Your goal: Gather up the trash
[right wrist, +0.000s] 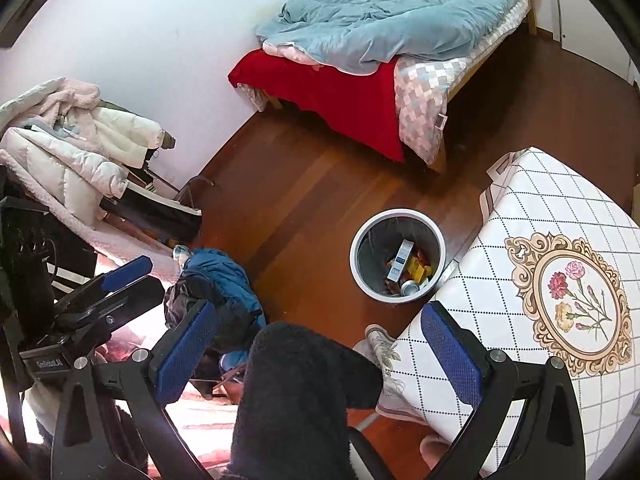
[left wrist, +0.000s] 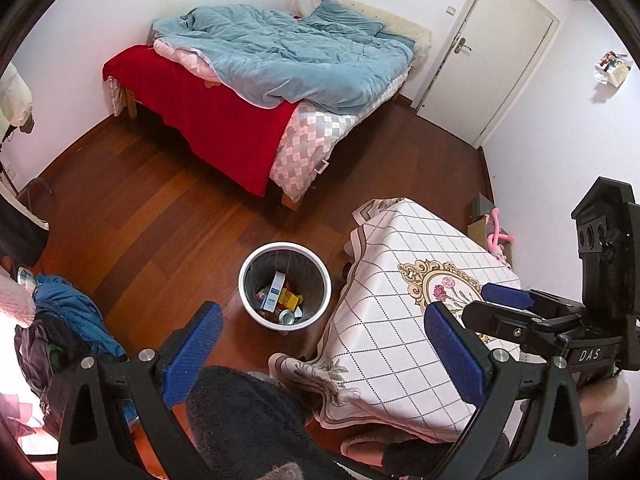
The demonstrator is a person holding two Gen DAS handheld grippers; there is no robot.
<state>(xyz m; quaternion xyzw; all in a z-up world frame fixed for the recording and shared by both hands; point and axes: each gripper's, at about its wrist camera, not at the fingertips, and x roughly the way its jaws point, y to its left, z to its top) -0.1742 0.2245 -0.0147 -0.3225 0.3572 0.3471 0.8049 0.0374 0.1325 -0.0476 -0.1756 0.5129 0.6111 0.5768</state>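
Note:
A white round trash bin (left wrist: 285,285) stands on the wood floor beside the table; it also shows in the right wrist view (right wrist: 397,255). It holds a blue-white carton (left wrist: 273,291), yellow and red wrappers (left wrist: 290,299) and a can (left wrist: 287,317). My left gripper (left wrist: 324,348) is open and empty, held high above the floor near the bin. My right gripper (right wrist: 320,350) is open and empty, over the table edge; it shows at the right of the left wrist view (left wrist: 492,300). The left gripper shows at the left of the right wrist view (right wrist: 128,276).
A table with a white floral cloth (left wrist: 404,320) stands right of the bin. A bed with blue and red covers (left wrist: 280,80) is at the back, next to a shut door (left wrist: 492,52). Piled clothes (right wrist: 80,152) lie at the left. My dark fuzzy sleeve (right wrist: 296,396) hangs below.

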